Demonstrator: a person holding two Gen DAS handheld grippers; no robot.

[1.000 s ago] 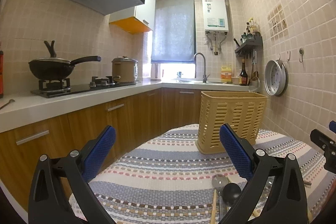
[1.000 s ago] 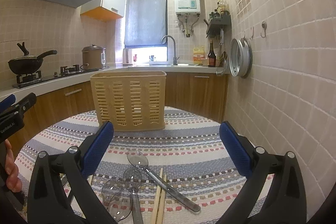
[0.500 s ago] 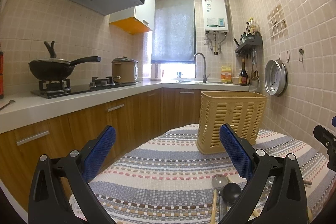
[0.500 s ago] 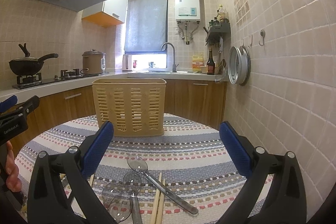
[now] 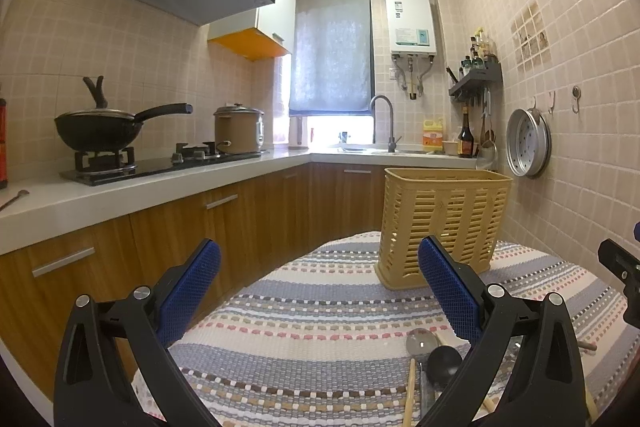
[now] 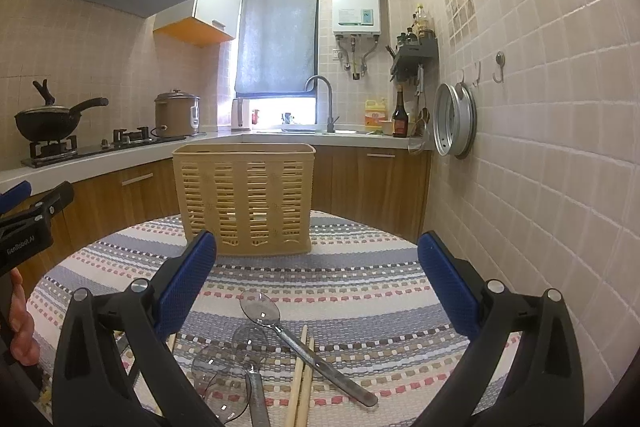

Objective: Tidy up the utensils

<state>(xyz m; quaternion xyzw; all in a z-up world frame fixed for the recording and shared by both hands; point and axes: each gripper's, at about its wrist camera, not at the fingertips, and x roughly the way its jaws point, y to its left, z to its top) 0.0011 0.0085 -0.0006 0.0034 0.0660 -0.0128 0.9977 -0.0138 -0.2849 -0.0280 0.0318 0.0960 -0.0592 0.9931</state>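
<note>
1. Your right gripper (image 6: 316,275) sits low in the right wrist frame, blue pads spread wide, nothing between them.
2. Your left gripper (image 5: 320,283) is likewise spread wide and empty, low in its own frame.
3. The utensils lie at the bottom centre of the right view: a clear spoon (image 6: 280,327), a pair of chopsticks (image 6: 302,383) touching its handle, and more clear spoons (image 6: 224,375) lower left.
4. The slotted beige basket (image 6: 244,199) stands upright at mid-frame, well apart from the utensils, on the striped tablecloth (image 6: 360,291).
5. In the left view, the utensils peek out at lower right beside your right-hand finger.
</note>
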